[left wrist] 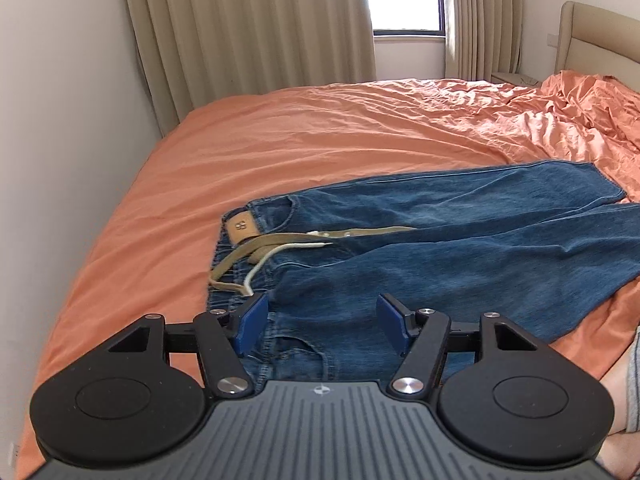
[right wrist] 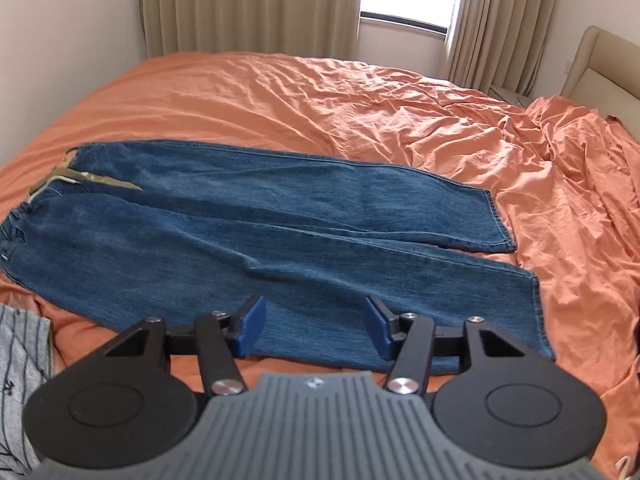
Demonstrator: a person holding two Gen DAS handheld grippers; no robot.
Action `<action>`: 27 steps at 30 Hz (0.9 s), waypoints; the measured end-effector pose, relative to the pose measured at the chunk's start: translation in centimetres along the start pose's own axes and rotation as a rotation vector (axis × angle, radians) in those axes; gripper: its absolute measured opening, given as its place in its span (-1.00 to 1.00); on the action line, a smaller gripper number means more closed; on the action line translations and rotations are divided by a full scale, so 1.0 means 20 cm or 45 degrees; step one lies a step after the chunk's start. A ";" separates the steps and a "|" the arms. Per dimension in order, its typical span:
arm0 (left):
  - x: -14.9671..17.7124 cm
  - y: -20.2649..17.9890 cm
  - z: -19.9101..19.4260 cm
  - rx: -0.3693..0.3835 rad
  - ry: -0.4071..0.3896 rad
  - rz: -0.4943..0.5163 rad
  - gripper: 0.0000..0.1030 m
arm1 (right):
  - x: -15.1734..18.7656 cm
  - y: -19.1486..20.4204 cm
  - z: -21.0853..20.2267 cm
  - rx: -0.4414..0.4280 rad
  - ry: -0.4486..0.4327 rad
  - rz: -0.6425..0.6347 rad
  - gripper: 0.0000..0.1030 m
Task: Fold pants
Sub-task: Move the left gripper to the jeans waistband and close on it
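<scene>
On the orange bed (right wrist: 280, 92), blue jeans (right wrist: 248, 216) lie flat, 2 legs side by side, a tan belt (left wrist: 276, 238) at the waist. Left gripper (left wrist: 322, 326) hovers over the waist, jaws parted, nothing clamped. Right gripper (right wrist: 316, 328) hovers over the near leg's edge, jaws likewise parted, empty. Beige curtains (left wrist: 248, 28) hang behind.

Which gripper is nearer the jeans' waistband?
Left. The left gripper hovers at the waistband end; the right gripper is near the leg hems, with the waistband far off.
</scene>
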State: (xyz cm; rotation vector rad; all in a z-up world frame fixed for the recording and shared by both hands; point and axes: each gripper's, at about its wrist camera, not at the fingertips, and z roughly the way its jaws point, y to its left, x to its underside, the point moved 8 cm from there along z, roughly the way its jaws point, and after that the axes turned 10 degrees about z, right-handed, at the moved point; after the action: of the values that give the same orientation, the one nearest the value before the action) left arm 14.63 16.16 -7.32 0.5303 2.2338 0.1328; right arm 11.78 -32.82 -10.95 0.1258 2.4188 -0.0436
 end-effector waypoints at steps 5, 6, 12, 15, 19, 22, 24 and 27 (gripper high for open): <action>0.06 0.29 0.17 0.056 0.015 -0.117 0.63 | -0.14 -0.21 0.18 0.027 0.081 0.071 -0.01; 0.09 0.35 0.23 0.091 0.024 -0.175 0.64 | -0.14 -0.23 0.23 0.010 0.093 0.116 -0.01; 0.28 0.52 0.56 0.215 0.097 -0.504 0.64 | -0.10 -0.23 0.50 -0.067 0.147 0.284 -0.01; 0.35 0.52 0.67 0.292 0.133 -0.598 0.58 | -0.06 -0.20 0.59 -0.070 0.191 0.325 -0.01; 0.41 0.50 0.78 0.333 0.192 -0.595 0.32 | -0.03 -0.22 0.66 -0.043 0.217 0.339 -0.01; 0.43 0.49 0.82 0.330 0.210 -0.607 -0.48 | -0.02 -0.25 0.70 -0.019 0.240 0.363 -0.01; 0.41 0.49 0.79 0.320 0.192 -0.619 -0.73 | -0.01 -0.27 0.72 0.001 0.259 0.365 -0.01; 0.32 0.48 0.67 0.225 0.164 -0.548 -0.86 | -0.03 -0.31 0.71 0.044 0.273 0.323 -0.01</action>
State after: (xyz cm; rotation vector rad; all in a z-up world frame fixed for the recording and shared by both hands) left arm 24.08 26.51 -18.20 0.1251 2.4451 -0.2614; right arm 20.78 -40.00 -21.24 0.4733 2.5960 0.0461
